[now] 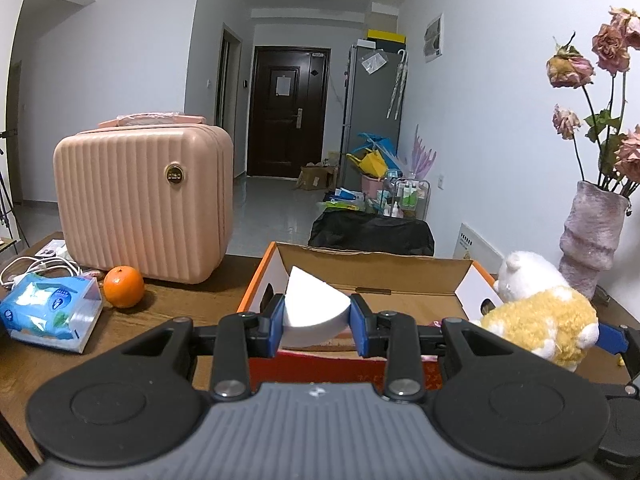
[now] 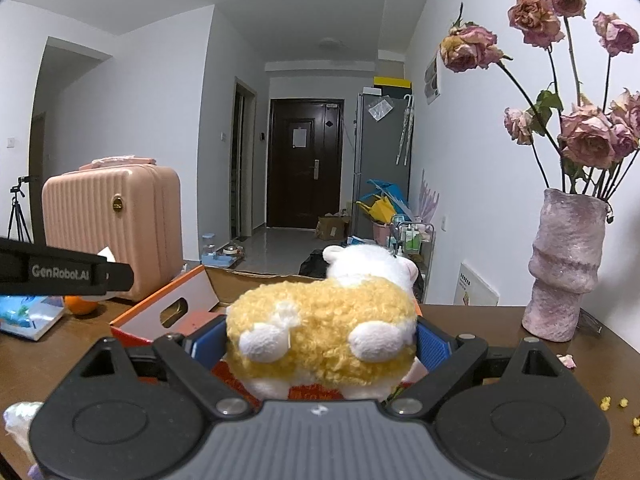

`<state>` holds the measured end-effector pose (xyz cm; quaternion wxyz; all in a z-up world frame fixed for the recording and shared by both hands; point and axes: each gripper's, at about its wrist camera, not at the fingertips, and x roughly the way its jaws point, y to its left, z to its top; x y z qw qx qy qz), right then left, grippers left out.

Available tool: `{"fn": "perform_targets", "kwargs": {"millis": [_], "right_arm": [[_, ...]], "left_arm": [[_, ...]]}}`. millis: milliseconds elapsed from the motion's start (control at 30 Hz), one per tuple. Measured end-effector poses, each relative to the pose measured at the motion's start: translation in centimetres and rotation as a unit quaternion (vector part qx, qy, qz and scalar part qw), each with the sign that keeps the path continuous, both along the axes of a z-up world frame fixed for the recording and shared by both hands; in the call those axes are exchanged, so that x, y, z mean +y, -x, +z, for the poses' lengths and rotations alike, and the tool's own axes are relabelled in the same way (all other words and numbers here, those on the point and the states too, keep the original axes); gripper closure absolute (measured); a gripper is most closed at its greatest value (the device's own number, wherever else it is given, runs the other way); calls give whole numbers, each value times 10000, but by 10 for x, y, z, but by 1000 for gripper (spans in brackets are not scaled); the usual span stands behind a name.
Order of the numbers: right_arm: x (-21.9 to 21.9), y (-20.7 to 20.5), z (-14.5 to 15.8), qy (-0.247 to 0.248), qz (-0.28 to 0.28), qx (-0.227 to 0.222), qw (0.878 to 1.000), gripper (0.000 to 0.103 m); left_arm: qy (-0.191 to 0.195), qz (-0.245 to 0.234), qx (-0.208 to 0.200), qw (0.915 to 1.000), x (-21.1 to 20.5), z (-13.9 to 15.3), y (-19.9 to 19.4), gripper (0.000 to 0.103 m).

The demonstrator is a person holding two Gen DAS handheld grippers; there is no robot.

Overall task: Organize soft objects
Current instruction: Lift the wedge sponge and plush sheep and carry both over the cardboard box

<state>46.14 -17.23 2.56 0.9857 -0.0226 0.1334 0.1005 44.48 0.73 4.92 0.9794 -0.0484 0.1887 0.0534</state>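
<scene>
My left gripper (image 1: 317, 330) is shut on a white wedge-shaped foam piece (image 1: 314, 307), held over the near side of an open orange cardboard box (image 1: 368, 270). A yellow and white plush animal (image 2: 324, 332) fills the wide jaws of my right gripper (image 2: 320, 346), whose blue pads press on its flanks. In the left wrist view the same plush animal (image 1: 536, 316) hangs at the box's right end. The box (image 2: 168, 308) lies ahead and to the left in the right wrist view, and the left gripper's black body crosses that view's left edge.
A pink ribbed case (image 1: 142, 200) stands at the back left of the wooden table (image 1: 168, 308). An orange (image 1: 123, 286), a blue tissue pack (image 1: 50, 310) and white cables (image 1: 38, 268) lie left of the box. A pink vase (image 2: 564, 264) of dried roses stands at the right.
</scene>
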Motion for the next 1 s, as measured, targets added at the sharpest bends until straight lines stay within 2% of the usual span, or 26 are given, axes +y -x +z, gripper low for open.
{"fn": "perform_targets", "kwargs": {"millis": [700,1000], "right_arm": [[8,-60,-3,158,-25,-12,9999,9],[10,-69,-3,204,0,26,9998,9]], "left_arm": [[-160,101,-8,9998,9,-6,-58,69],[-259,130,14,9996,11,-11,-81,69]]}}
